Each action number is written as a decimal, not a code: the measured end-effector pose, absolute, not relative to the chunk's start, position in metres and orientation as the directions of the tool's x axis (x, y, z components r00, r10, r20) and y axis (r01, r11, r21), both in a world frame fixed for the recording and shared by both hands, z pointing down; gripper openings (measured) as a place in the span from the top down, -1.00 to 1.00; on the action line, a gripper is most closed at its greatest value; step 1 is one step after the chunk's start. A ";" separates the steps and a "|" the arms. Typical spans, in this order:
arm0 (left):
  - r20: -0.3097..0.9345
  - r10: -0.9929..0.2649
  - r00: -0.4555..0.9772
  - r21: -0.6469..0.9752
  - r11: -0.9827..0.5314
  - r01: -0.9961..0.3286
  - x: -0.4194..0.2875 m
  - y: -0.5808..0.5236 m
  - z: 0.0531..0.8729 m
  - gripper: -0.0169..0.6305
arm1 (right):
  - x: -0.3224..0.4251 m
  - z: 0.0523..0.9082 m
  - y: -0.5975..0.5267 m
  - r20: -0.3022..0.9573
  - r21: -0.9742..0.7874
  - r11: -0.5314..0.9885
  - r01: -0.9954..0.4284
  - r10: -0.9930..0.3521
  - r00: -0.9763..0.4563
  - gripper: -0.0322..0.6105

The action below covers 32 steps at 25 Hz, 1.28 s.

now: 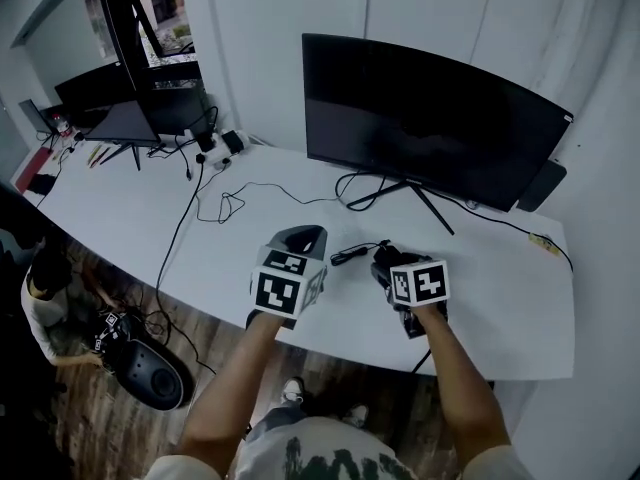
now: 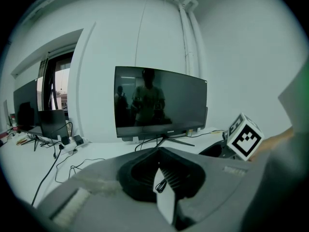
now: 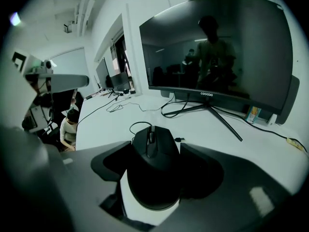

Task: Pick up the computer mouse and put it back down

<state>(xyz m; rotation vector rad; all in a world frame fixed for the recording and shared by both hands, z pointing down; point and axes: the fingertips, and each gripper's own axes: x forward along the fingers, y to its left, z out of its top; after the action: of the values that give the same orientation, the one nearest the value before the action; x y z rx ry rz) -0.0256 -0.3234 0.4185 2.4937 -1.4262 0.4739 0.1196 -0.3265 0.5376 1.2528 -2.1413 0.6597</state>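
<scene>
**Black, rounded plastic computer mouse (image 3: 153,170) gripped and apparently lifted; setting it back down remains.**

Head view: the right gripper (image 1: 388,261) hangs over the smooth white desk (image 1: 500,303), with the mouse hard to make out at its tip; the left gripper (image 1: 301,240) hangs beside it. Left gripper view: its matte grey jaws, with ribbed black pads, meet at the tips on nothing. Right gripper view: the wide-set jaws press both flanks of the mouse, its scroll wheel points away from the tool, and its thin black cable (image 3: 136,125) loops just ahead.
</scene>
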 end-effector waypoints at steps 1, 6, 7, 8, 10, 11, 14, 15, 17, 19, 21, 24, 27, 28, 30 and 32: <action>0.385 -0.790 0.477 0.039 -0.502 -0.864 -0.025 -0.324 0.418 0.94 | 0.120 0.533 -0.327 0.675 -0.129 0.434 -0.892 -0.620 -0.399 -0.09; 0.379 -0.783 0.494 0.034 -0.521 -0.853 -0.021 -0.326 0.414 0.94 | 0.130 0.510 -0.327 0.637 -0.123 0.393 -0.911 -0.673 -0.377 -0.09; 0.378 -0.781 0.497 0.032 -0.526 -0.850 -0.019 -0.326 0.413 0.94 | 0.132 0.506 -0.327 0.629 -0.122 0.385 -0.915 -0.683 -0.372 -0.09; 0.377 -0.779 0.501 0.030 -0.531 -0.847 -0.018 -0.326 0.412 0.94 | 0.134 0.501 -0.327 0.621 -0.120 0.378 -0.918 -0.693 -0.367 -0.09; 0.376 -0.774 0.510 0.029 -0.540 -0.841 -0.016 -0.327 0.411 0.94 | 0.138 0.491 -0.327 0.604 -0.117 0.365 -0.924 -0.712 -0.358 -0.09; 0.376 -0.770 0.515 0.029 -0.545 -0.838 -0.014 -0.328 0.410 0.94 | 0.140 0.487 -0.327 0.595 -0.117 0.357 -0.927 -0.722 -0.353 -0.09; 0.373 -0.764 0.527 0.024 -0.559 -0.828 -0.011 -0.331 0.407 0.94 | 0.148 0.474 -0.328 0.568 -0.115 0.336 -0.935 -0.750 -0.340 -0.09; 0.370 -0.762 0.531 0.023 -0.564 -0.825 -0.010 -0.333 0.406 0.94 | 0.150 0.469 -0.329 0.559 -0.113 0.329 -0.937 -0.759 -0.334 -0.09; 0.365 -0.759 0.539 0.023 -0.572 -0.820 -0.008 -0.335 0.403 0.94 | 0.155 0.460 -0.329 0.542 -0.110 0.315 -0.943 -0.776 -0.323 -0.09; 0.362 -0.756 0.545 0.025 -0.577 -0.817 -0.006 -0.337 0.401 0.94 | 0.160 0.450 -0.330 0.521 -0.108 0.302 -0.947 -0.794 -0.312 -0.09; 0.359 -0.754 0.551 0.027 -0.581 -0.813 -0.004 -0.340 0.399 0.94 | 0.165 0.440 -0.330 0.500 -0.105 0.291 -0.951 -0.811 -0.304 -0.09; 0.357 -0.751 0.555 0.020 -0.588 -0.808 -0.001 -0.344 0.395 0.94 | 0.172 0.427 -0.331 0.472 -0.097 0.274 -0.957 -0.834 -0.286 -0.09; 0.352 -0.748 0.562 0.012 -0.597 -0.802 0.003 -0.348 0.390 0.94 | 0.178 0.415 -0.332 0.446 -0.095 0.257 -0.962 -0.853 -0.272 -0.09; 0.350 -0.748 0.564 0.011 -0.599 -0.801 0.004 -0.350 0.389 0.94 | 0.179 0.412 -0.333 0.439 -0.095 0.252 -0.963 -0.858 -0.268 -0.09; 0.347 -0.747 0.567 0.010 -0.602 -0.798 0.007 -0.352 0.386 0.94 | 0.182 0.407 -0.333 0.426 -0.094 0.244 -0.965 -0.866 -0.261 -0.09; 0.344 -0.745 0.572 0.007 -0.607 -0.795 0.009 -0.353 0.385 0.94 | 0.185 0.402 -0.333 0.412 -0.095 0.237 -0.967 -0.875 -0.255 -0.09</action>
<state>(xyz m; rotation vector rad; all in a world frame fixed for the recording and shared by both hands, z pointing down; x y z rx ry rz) 0.0092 -0.3535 0.3850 2.6396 -1.3033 0.4631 0.1849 -0.3326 0.4016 1.7205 -2.2394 0.4838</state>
